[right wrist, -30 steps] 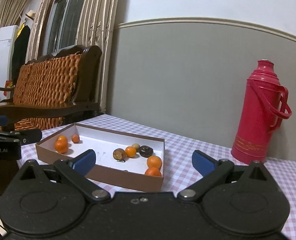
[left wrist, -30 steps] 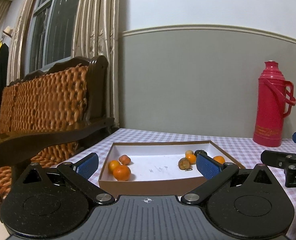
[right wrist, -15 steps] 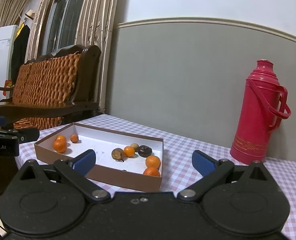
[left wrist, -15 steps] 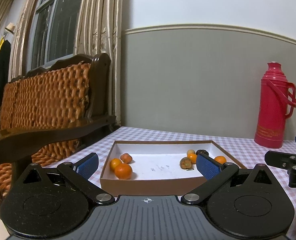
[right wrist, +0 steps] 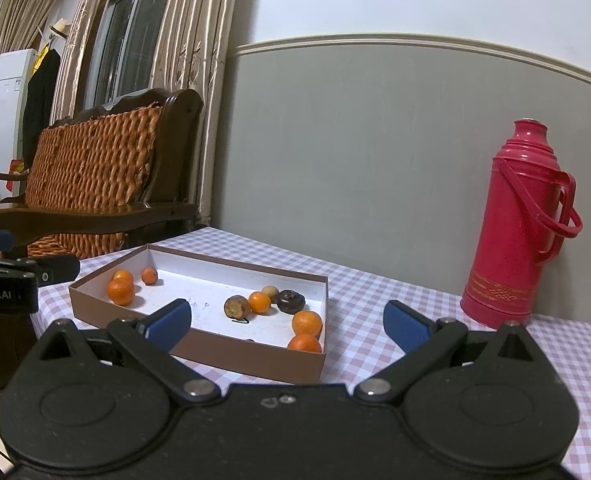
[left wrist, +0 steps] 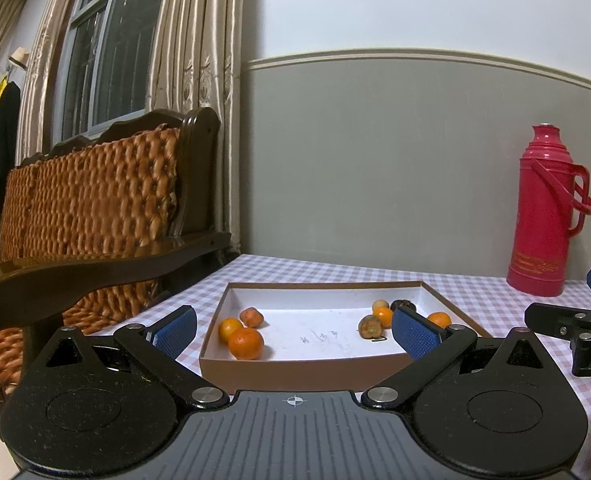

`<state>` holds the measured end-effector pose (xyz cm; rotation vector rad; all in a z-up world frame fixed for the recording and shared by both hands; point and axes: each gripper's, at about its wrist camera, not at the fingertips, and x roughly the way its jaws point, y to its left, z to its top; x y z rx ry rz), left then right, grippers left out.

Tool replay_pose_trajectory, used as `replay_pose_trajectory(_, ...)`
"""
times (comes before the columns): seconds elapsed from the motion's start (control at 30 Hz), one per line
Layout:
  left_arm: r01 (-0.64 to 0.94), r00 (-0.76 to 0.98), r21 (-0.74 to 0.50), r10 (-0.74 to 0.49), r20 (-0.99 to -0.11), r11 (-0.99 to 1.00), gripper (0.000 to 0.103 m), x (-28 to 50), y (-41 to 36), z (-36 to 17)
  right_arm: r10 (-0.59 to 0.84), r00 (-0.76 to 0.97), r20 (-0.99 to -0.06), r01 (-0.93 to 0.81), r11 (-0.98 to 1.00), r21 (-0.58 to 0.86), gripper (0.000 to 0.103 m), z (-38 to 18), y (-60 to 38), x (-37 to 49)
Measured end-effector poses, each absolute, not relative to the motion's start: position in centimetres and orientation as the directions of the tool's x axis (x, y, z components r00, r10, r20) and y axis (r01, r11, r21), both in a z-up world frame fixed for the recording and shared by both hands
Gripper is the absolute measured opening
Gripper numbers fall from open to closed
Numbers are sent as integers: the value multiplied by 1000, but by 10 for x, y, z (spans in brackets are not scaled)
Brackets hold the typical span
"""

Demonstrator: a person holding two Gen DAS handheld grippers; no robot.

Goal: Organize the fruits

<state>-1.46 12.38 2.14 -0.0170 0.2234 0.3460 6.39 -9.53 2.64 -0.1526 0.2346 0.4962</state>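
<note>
A shallow brown box (left wrist: 295, 370) (right wrist: 231, 354) with a white floor sits on the checked tablecloth. Three orange fruits (left wrist: 246, 343) (right wrist: 120, 291) lie in its left end. At the right end lie several more: oranges (right wrist: 307, 323), a brownish fruit (left wrist: 369, 326) (right wrist: 237, 306) and a dark one (right wrist: 291, 301). My left gripper (left wrist: 293, 330) hangs open just in front of the box with nothing between its blue pads. My right gripper (right wrist: 287, 322) is open too, near the box's right corner. Each gripper shows at the edge of the other's view.
A red thermos (left wrist: 545, 216) (right wrist: 521, 224) stands at the back right of the table by the grey wall. A wooden sofa with a woven cushion (left wrist: 95, 200) (right wrist: 91, 184) sits left of the table. Curtains (left wrist: 199, 40) hang behind it.
Both views have drifted slightly; the box sits a little lower and nearer in frame. Both grippers stay open and the fruits have not moved.
</note>
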Motion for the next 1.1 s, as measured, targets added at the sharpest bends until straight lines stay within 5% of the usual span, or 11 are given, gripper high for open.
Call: replay_pose_trajectory(1.1,-349,916,15,345,-205,937,103,-18,124,21,453,853,-258,-488,868,-89,97,26,-94,63)
